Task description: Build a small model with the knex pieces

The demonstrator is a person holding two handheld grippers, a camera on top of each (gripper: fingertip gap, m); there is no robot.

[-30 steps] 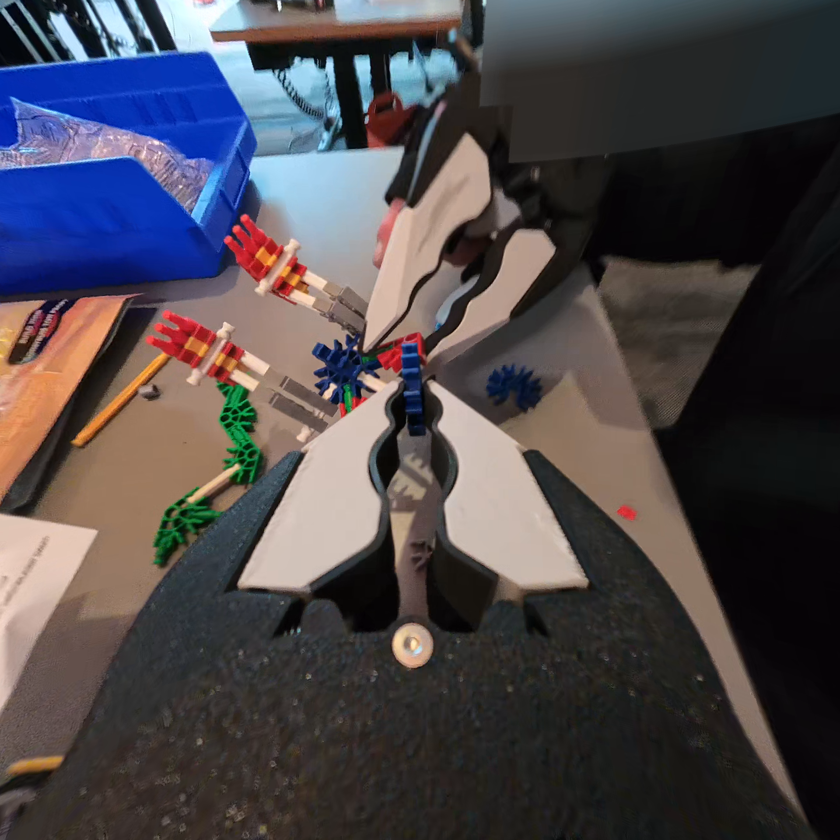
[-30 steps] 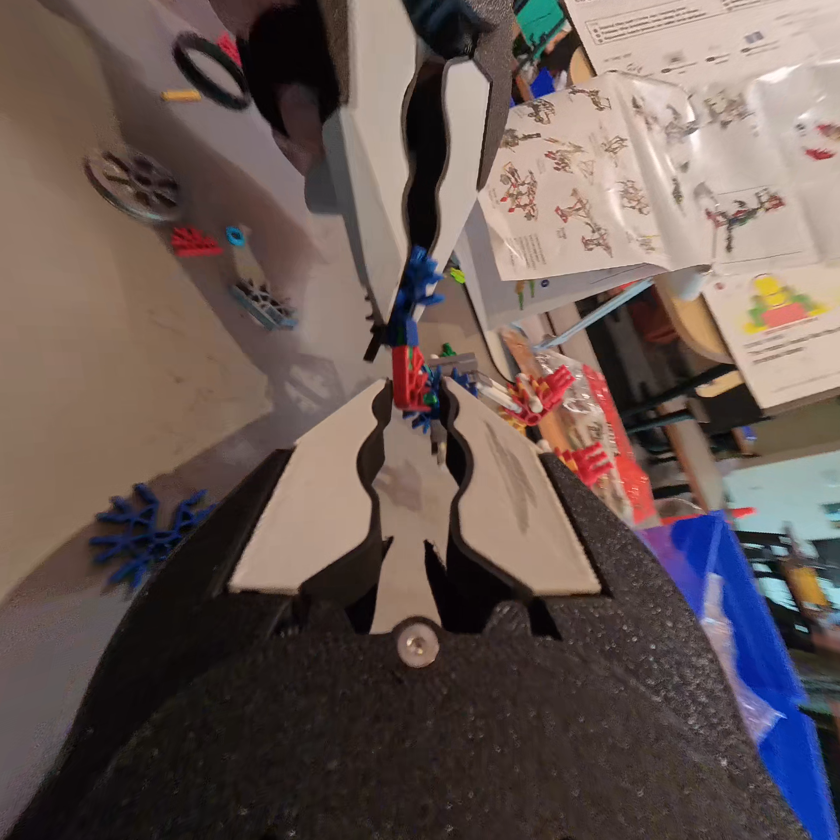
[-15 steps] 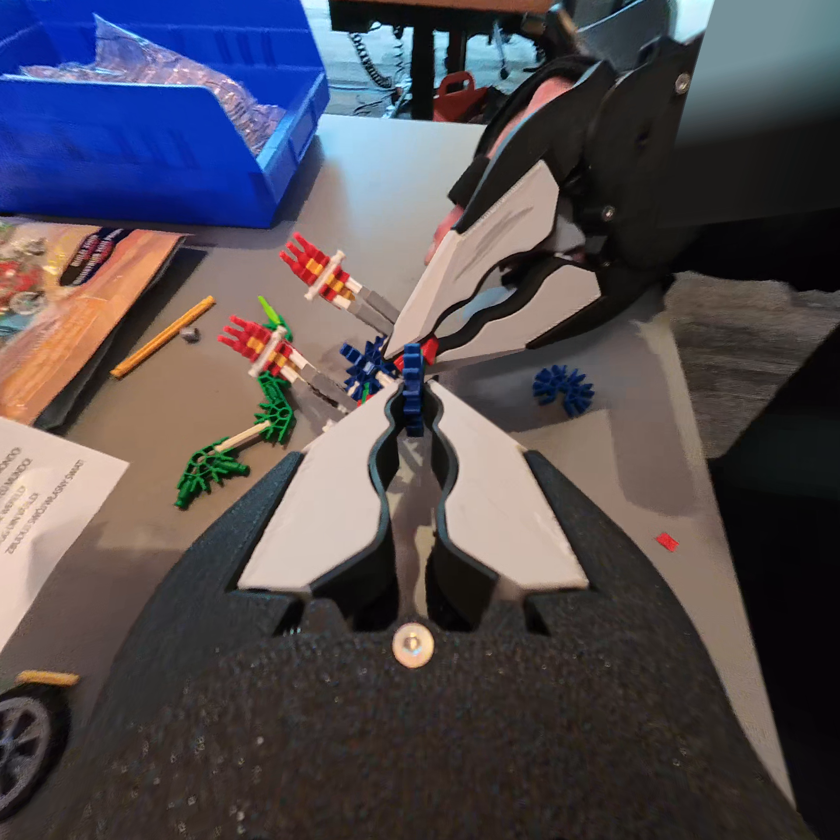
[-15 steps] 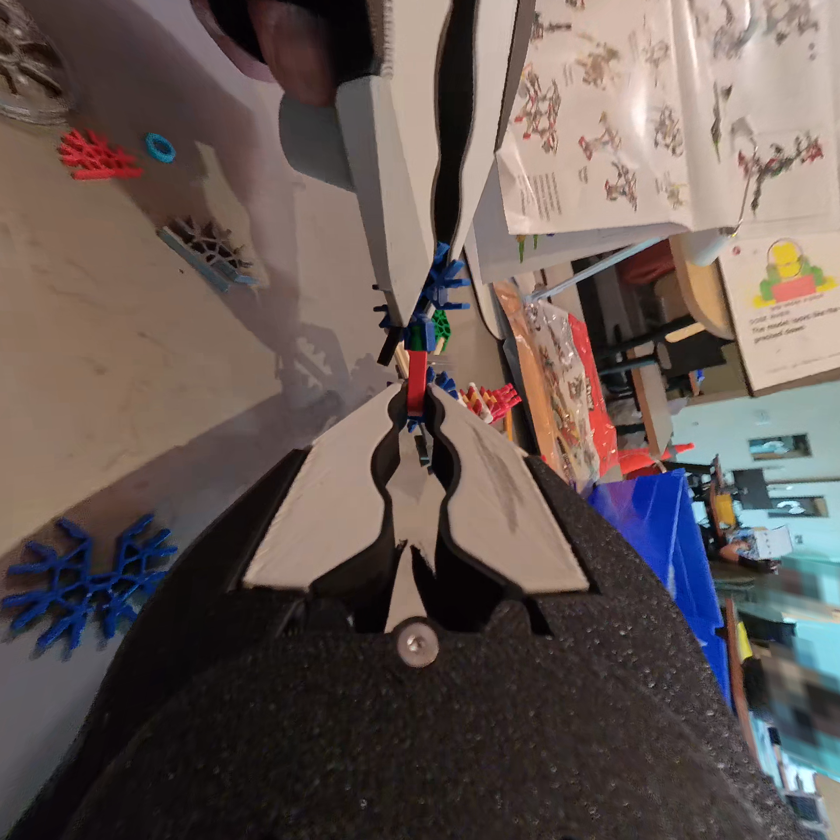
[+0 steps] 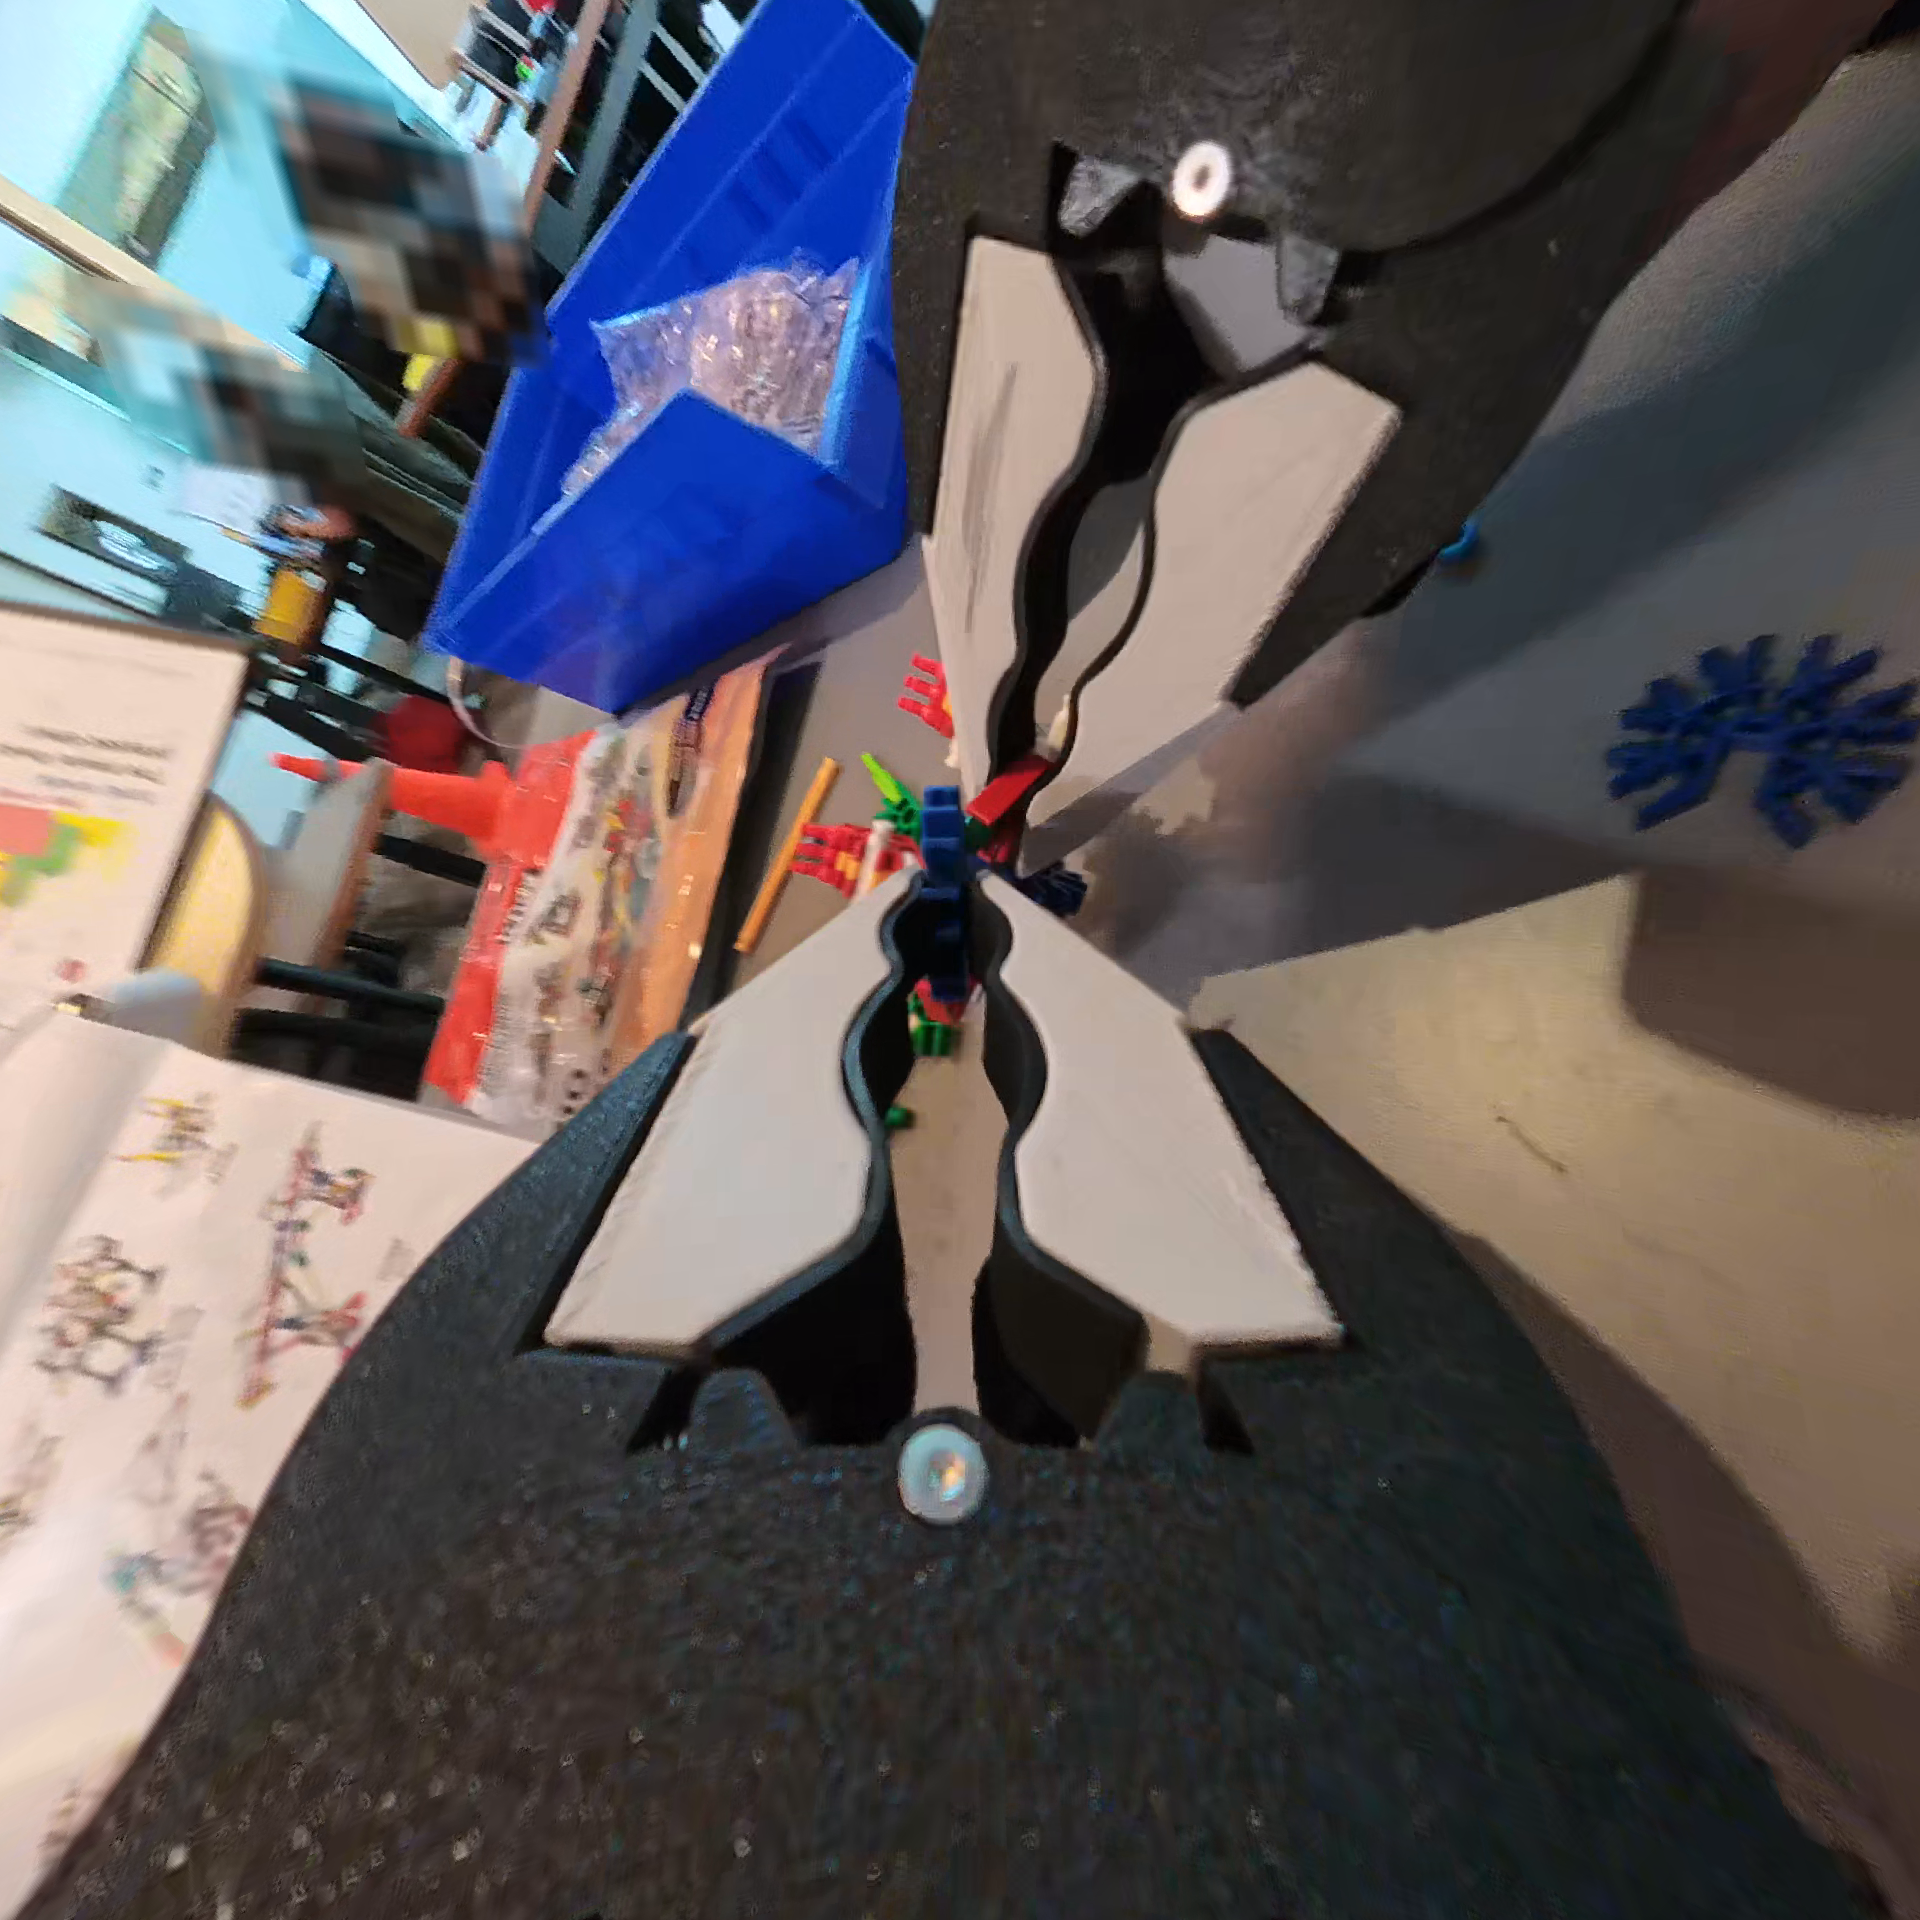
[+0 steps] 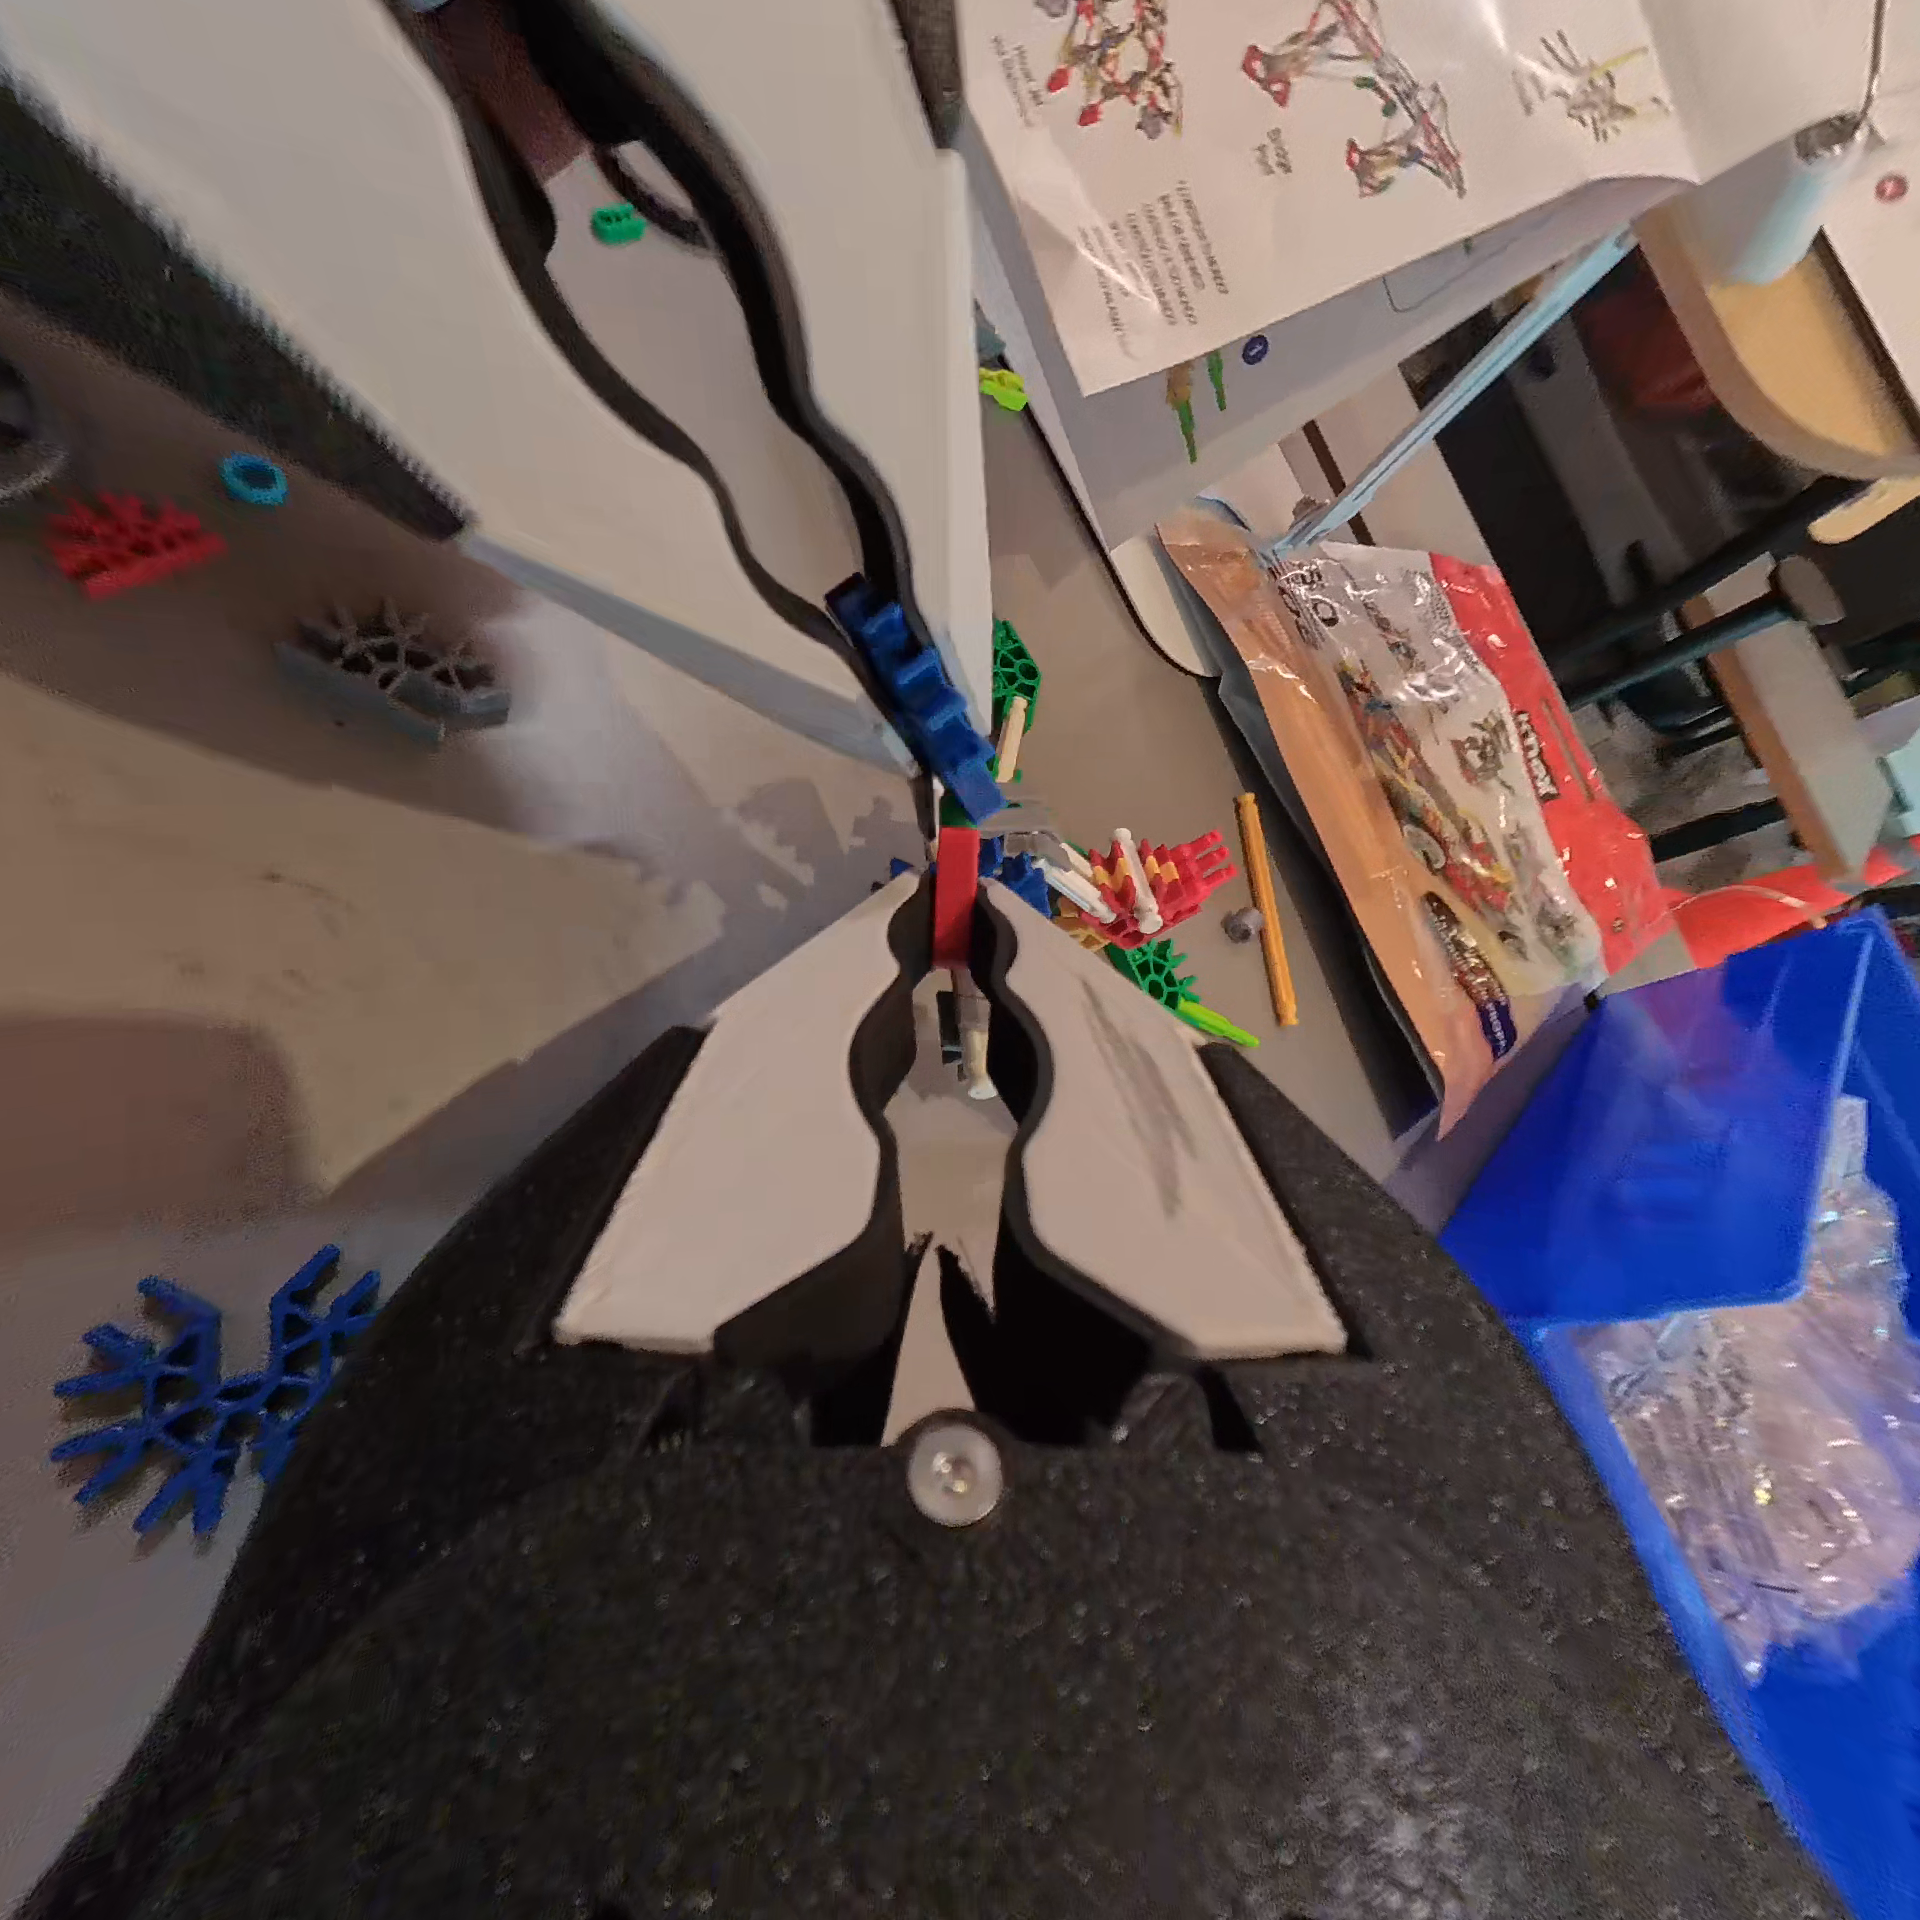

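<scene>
My left gripper [image 5: 945, 885] is shut on a blue toothed connector [image 5: 940, 831] that stands edge-on between its tips. My right gripper [image 6: 954, 896] is shut on a red connector [image 6: 954, 881]. The two grippers meet tip to tip, and the blue and red pieces touch where they meet. In the left wrist view the right gripper [image 5: 1013, 764] comes down from the top with the red piece [image 5: 1003, 795]. In the right wrist view the left gripper [image 6: 930, 764] comes from the upper left with the blue connector [image 6: 914, 691]. A cluster of red, yellow, white and green parts [image 6: 1132, 888] hangs just behind the joint.
A loose blue snowflake connector [image 5: 1766, 748] lies on the grey table, also in the right wrist view [image 6: 208, 1392]. A blue bin [image 6: 1714, 1143], a parts bag [image 6: 1434, 790], a yellow rod [image 6: 1265, 925], instruction sheets [image 6: 1299, 156], a grey connector [image 6: 395, 675] and a red connector [image 6: 125, 540] lie around. The grippers are tip to tip, or close to it.
Both views have rolled sideways and drawn closer together. The grippers now face each other tip to tip, each still shut on its piece. The parts on the table have not moved.
</scene>
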